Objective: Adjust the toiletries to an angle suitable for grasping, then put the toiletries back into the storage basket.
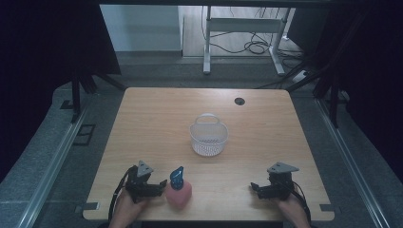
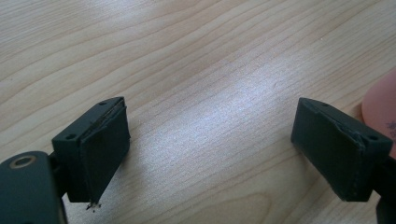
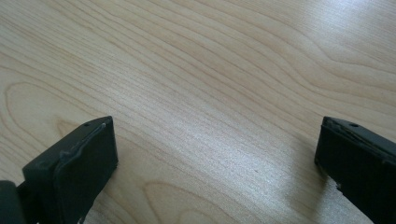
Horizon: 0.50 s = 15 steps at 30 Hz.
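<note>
A pink ball-shaped object (image 1: 178,194) with a blue clip-like piece (image 1: 177,178) on top lies near the table's front edge. My left gripper (image 1: 161,185) rests just left of it, open, with bare wood between its jaws; in the left gripper view (image 2: 212,149) the pink object (image 2: 380,109) peeks in at the right edge. A white mesh basket (image 1: 208,136) with a handle stands at the table's middle. My right gripper (image 1: 255,188) lies at the front right, open over bare wood (image 3: 215,158).
The wooden table (image 1: 157,118) has a black cable hole (image 1: 239,101) at the back right. Beyond it stand a white desk frame (image 1: 247,28) and cables on the floor. Dark curtains flank both sides.
</note>
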{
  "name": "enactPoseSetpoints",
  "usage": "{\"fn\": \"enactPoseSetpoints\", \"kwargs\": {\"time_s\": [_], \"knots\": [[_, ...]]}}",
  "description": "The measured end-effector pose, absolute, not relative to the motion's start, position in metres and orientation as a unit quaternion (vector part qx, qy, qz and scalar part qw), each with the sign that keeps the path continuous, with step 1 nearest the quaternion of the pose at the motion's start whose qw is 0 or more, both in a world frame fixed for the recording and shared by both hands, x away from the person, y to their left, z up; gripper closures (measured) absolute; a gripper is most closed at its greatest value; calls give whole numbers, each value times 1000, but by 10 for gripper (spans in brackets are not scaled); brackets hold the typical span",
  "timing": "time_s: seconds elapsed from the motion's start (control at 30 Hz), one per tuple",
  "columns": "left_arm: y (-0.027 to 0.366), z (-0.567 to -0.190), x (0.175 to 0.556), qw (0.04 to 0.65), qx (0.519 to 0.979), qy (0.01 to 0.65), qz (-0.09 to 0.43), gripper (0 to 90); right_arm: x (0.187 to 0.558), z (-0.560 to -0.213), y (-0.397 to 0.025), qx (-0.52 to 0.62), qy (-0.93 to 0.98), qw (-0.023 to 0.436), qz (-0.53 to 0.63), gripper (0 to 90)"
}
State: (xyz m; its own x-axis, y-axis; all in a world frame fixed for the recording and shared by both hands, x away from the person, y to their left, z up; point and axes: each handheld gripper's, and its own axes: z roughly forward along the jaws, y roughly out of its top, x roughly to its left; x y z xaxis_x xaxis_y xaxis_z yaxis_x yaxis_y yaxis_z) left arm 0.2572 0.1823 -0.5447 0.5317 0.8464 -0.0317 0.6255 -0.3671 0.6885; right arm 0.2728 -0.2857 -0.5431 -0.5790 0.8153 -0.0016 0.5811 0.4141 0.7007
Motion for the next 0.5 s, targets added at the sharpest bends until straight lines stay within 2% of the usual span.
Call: {"fn": "enactPoseSetpoints", "kwargs": {"time_s": [0.5], "knots": [[182, -545, 257, 332, 810, 454, 166, 113, 272, -543, -286, 425, 823, 172, 336, 0]]}}
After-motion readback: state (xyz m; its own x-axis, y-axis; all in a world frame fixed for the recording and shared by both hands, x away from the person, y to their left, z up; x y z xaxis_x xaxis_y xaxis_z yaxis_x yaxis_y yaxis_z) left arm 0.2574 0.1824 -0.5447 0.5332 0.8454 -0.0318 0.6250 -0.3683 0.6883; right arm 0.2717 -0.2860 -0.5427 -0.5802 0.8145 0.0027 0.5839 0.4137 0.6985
